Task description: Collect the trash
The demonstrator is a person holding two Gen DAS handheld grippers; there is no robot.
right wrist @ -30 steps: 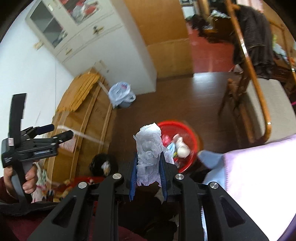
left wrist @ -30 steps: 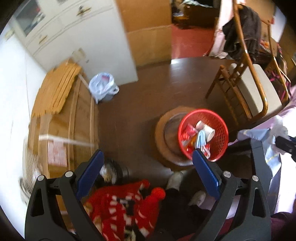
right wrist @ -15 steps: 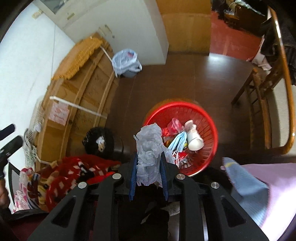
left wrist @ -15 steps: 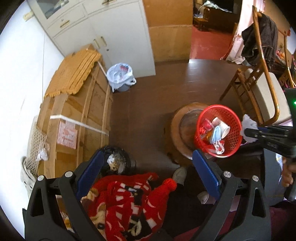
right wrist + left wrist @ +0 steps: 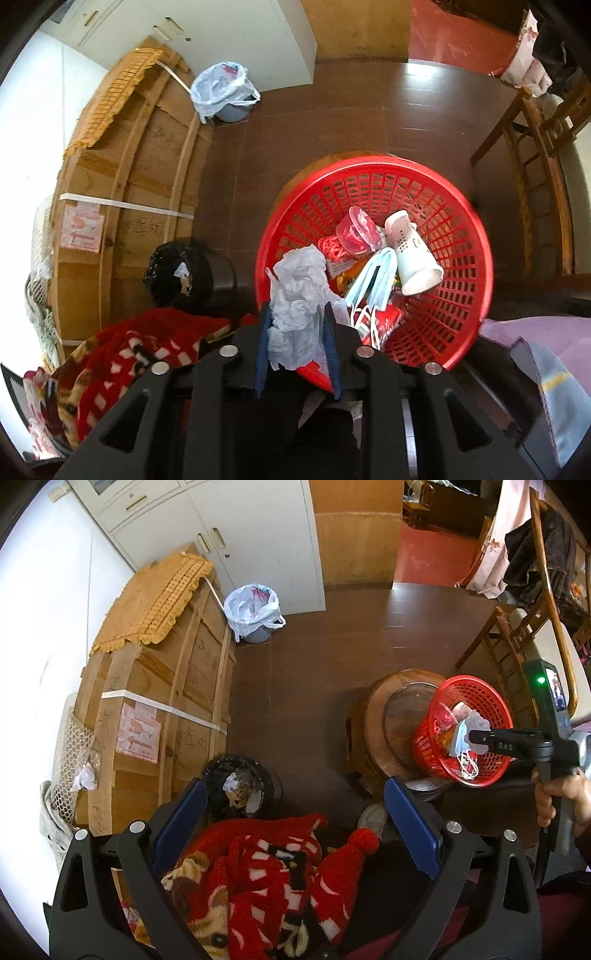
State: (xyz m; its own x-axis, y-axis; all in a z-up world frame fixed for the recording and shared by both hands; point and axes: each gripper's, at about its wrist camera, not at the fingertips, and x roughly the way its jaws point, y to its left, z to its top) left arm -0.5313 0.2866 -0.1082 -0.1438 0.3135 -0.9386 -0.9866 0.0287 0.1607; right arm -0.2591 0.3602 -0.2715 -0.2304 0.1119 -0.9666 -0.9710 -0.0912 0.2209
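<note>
My right gripper [image 5: 297, 314] is shut on a crumpled white tissue [image 5: 299, 291] and holds it over the near left rim of a red plastic basket [image 5: 458, 236]. The basket holds a paper cup [image 5: 413, 258], a blue face mask [image 5: 373, 280] and red wrappers. In the left wrist view the basket [image 5: 484, 701] sits on a round wooden stool [image 5: 384, 716], and the right gripper [image 5: 476, 738] reaches over it with the tissue. My left gripper [image 5: 291, 819] is open and empty, well left of the basket, above a red patterned blanket [image 5: 273, 878].
A black bin with scraps [image 5: 240, 786] stands on the dark floor by a large wooden crate [image 5: 162, 686]. A bin lined with a white bag [image 5: 253, 609] stands by the white cabinet. A wooden chair [image 5: 532, 627] stands at the right.
My right gripper has moved forward and down with the tissue, so the red basket is much closer and now lies right under it. The left gripper has stayed open and pulled back slightly.
</note>
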